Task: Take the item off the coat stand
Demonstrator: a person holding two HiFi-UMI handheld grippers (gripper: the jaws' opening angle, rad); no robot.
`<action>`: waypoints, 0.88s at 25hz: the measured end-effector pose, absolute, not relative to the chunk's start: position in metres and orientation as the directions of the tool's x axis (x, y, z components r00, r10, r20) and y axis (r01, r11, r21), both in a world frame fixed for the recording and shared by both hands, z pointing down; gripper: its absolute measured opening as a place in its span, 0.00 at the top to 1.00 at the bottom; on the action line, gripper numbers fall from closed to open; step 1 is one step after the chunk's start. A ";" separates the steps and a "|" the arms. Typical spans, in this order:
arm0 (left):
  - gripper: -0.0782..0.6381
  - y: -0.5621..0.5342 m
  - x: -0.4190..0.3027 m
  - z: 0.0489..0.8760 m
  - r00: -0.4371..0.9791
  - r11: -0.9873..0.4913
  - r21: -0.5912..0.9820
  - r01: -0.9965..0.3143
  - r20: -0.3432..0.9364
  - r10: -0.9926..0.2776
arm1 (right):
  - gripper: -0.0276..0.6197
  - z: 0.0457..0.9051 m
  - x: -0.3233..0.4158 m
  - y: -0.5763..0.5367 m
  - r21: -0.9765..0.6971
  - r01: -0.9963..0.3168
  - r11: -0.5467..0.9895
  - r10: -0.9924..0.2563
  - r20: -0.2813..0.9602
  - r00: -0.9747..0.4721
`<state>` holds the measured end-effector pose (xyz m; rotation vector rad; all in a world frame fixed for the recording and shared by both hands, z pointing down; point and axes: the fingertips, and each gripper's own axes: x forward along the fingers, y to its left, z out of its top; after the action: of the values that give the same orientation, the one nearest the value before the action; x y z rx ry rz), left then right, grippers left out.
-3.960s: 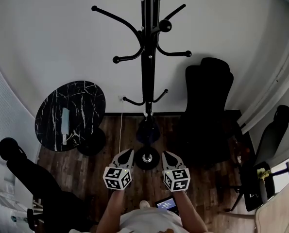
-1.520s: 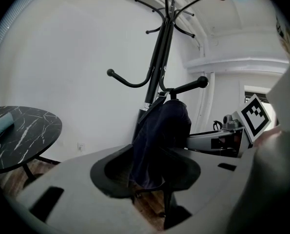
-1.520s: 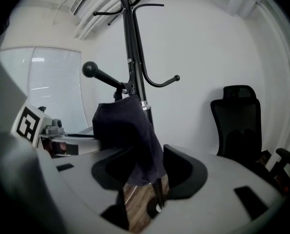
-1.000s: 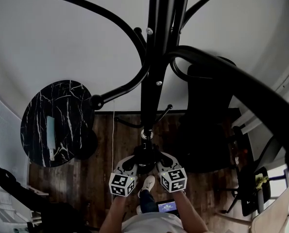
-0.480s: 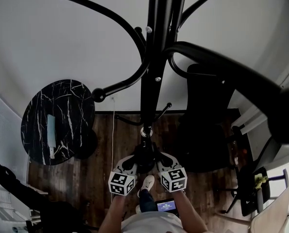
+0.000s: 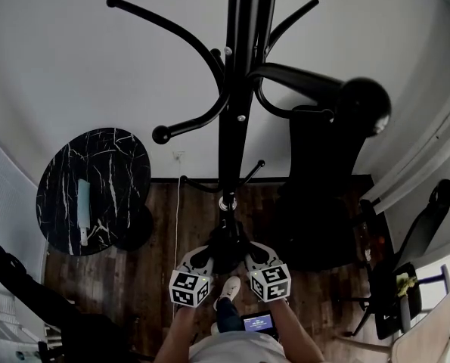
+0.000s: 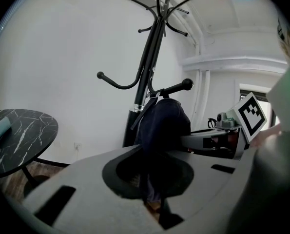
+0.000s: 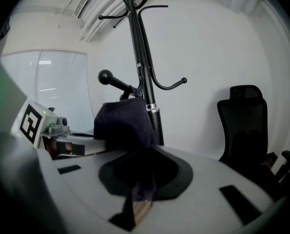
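The coat stand [image 6: 229, 119] stood against a white wall, between a round marble-topped table [image 6: 126, 157] on the left and a black office chair [image 6: 323, 165] on the right. A dark blue cloth item [image 7: 163, 123] hung on 1 of the stand's low hooks [image 7: 176, 87], a short arm ending in a ball, close beside the pole. From the head view the item showed only as a dark shape low on the pole, above the wooden floor [image 6: 156, 225], and what kind of item it was could not be told.

Both tools were at the item, 1 from each side. The left gripper [image 7: 152, 196] had its jaws drawn almost together, pinching a fold of the cloth that hung down into the narrow gap between them. The right gripper [image 8: 140, 194] was closing its jaws, with the lower edge of the same cloth caught between them and the pads pressing on it. In the head view the 2 grippers sat side by side just in front of the pole, their marker cubes facing up.
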<state>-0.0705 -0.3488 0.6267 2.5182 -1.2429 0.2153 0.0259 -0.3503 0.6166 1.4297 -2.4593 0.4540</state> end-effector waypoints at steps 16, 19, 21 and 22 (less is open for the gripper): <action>0.85 -0.313 -0.071 0.611 0.601 -0.571 0.190 -0.799 0.265 -0.754 | 0.90 0.604 0.026 -0.313 -0.122 -0.866 0.484 -0.794 0.355 -0.494; 0.85 -0.305 -0.070 0.607 0.603 -0.573 0.186 -0.798 0.259 -0.755 | 0.90 0.601 0.026 -0.305 -0.118 -0.867 0.485 -0.795 0.352 -0.493; 0.85 -0.302 -0.070 0.605 0.603 -0.575 0.184 -0.797 0.256 -0.755 | 0.90 0.599 0.027 -0.302 -0.114 -0.867 0.485 -0.798 0.348 -0.492; 0.85 -0.300 -0.069 0.604 0.604 -0.576 0.183 -0.797 0.255 -0.755 | 0.90 0.597 0.028 -0.300 -0.112 -0.868 0.484 -0.799 0.347 -0.491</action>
<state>-0.0690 -0.3002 0.6045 2.5552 -1.2671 0.2148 0.0279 -0.3002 0.5975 1.4249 -2.4841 0.3999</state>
